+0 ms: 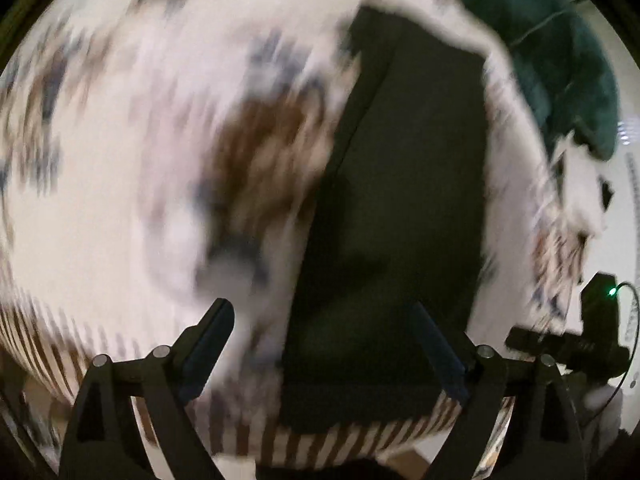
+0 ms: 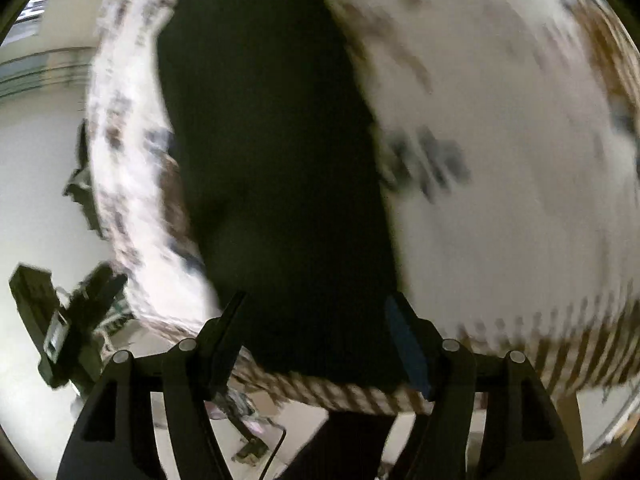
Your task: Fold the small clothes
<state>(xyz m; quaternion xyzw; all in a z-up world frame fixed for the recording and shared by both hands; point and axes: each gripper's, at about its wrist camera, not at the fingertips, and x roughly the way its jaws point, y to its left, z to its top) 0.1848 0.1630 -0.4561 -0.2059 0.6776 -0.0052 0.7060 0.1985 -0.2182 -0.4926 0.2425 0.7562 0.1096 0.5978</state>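
A dark, nearly black garment point(image 1: 396, 208) lies flat as a long strip on a white patterned cloth point(image 1: 120, 184) with brown and blue motifs and a striped border. Both views are motion-blurred. My left gripper point(image 1: 324, 320) is open and empty, its fingers straddling the near end of the garment. In the right wrist view the same dark garment point(image 2: 272, 160) runs away from me. My right gripper point(image 2: 316, 316) is open and empty, with its fingers on either side of the garment's near end. Each gripper shows in the other's view: the right one point(image 1: 560, 344), the left one point(image 2: 80, 320).
A dark teal garment point(image 1: 560, 60) lies heaped at the far right of the patterned cloth. The cloth's striped edge point(image 2: 360, 396) hangs just in front of my fingers. White floor point(image 2: 36, 200) shows beyond the cloth to the left.
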